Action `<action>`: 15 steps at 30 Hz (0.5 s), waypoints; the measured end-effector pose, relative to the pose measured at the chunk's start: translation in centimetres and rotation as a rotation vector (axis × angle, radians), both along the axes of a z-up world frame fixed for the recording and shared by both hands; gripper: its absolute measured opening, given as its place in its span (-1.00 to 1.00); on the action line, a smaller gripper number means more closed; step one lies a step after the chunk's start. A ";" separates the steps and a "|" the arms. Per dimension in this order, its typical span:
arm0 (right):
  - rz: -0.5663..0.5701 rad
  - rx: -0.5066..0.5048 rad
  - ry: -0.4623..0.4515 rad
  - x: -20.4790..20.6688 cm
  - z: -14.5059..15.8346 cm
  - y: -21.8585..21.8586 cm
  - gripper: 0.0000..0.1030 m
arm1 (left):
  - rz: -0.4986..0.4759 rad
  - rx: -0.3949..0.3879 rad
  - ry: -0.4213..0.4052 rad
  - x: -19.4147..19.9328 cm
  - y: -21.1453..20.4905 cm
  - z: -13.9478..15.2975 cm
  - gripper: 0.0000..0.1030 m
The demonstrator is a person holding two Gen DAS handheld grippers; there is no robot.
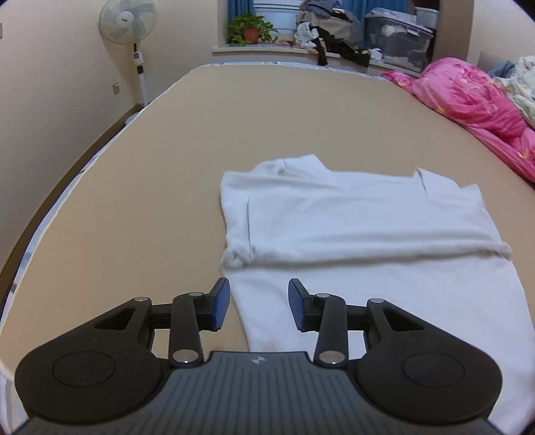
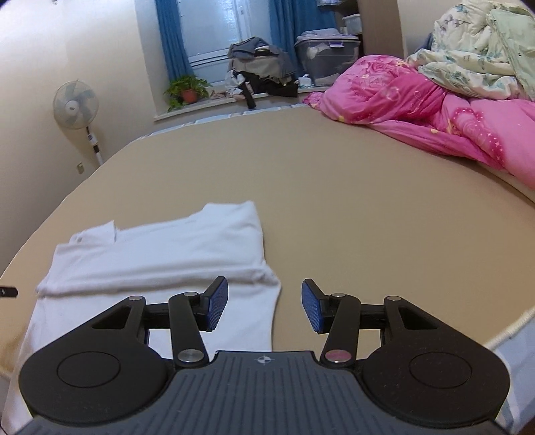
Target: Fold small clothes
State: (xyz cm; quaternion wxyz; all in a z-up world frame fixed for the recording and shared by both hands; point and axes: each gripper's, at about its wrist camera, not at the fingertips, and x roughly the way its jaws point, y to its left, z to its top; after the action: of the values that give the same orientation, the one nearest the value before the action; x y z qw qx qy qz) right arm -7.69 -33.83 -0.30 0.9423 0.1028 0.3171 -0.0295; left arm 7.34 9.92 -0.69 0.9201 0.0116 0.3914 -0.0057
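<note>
A white garment (image 1: 364, 231) lies flat on the tan bed (image 1: 150, 187), its upper part folded down over the lower part with a fold ridge across the middle. My left gripper (image 1: 259, 306) is open and empty, just above the garment's near left edge. The garment also shows in the right wrist view (image 2: 160, 254), left of centre. My right gripper (image 2: 264, 306) is open and empty, hovering over the garment's near right edge, its right finger over bare bed (image 2: 367, 217).
A pink quilt (image 2: 434, 113) and a floral quilt (image 2: 485, 50) are heaped on the bed's far right. A standing fan (image 1: 128, 26) is at the far left by the wall. The window sill holds a potted plant (image 1: 250, 31), piled clothes (image 1: 321, 30) and a plastic bin (image 1: 398, 43).
</note>
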 end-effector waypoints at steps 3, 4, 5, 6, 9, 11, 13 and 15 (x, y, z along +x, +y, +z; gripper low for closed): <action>0.027 0.000 0.033 -1.7 -0.9 0.1 -0.01 | 0.006 0.025 0.063 -2.4 0.9 -1.2 -0.17; 0.030 0.012 0.059 -2.1 -1.4 0.0 -0.01 | 0.014 0.023 0.096 -3.2 1.4 -1.7 -0.17; 0.035 0.035 0.100 -2.4 -2.1 -0.1 -0.01 | 0.023 0.011 0.128 -3.9 1.9 -2.2 -0.17; 0.046 0.062 0.154 -2.5 -3.0 -0.2 -0.01 | 0.035 -0.011 0.166 -4.6 2.4 -2.8 -0.17; 0.079 0.084 0.314 -2.7 -6.0 0.0 -0.01 | 0.077 -0.096 0.287 -6.6 3.6 -4.6 -0.18; 0.105 0.073 0.373 -2.9 -7.2 0.2 -0.01 | 0.105 -0.145 0.372 -7.8 4.0 -6.0 -0.18; 0.116 0.068 0.411 -2.8 -8.0 0.1 -0.01 | 0.121 -0.198 0.443 -9.0 3.8 -7.1 -0.23; 0.109 0.098 0.450 -2.6 -8.6 -0.3 -0.01 | 0.110 -0.233 0.467 -10.2 3.2 -7.4 -0.23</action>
State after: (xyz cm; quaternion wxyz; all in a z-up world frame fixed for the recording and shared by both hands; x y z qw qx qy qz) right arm -10.25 -34.15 -8.88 0.8419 0.1219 0.5255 0.0148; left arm -2.89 13.08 -8.12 0.7990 -0.1176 0.5898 -0.0031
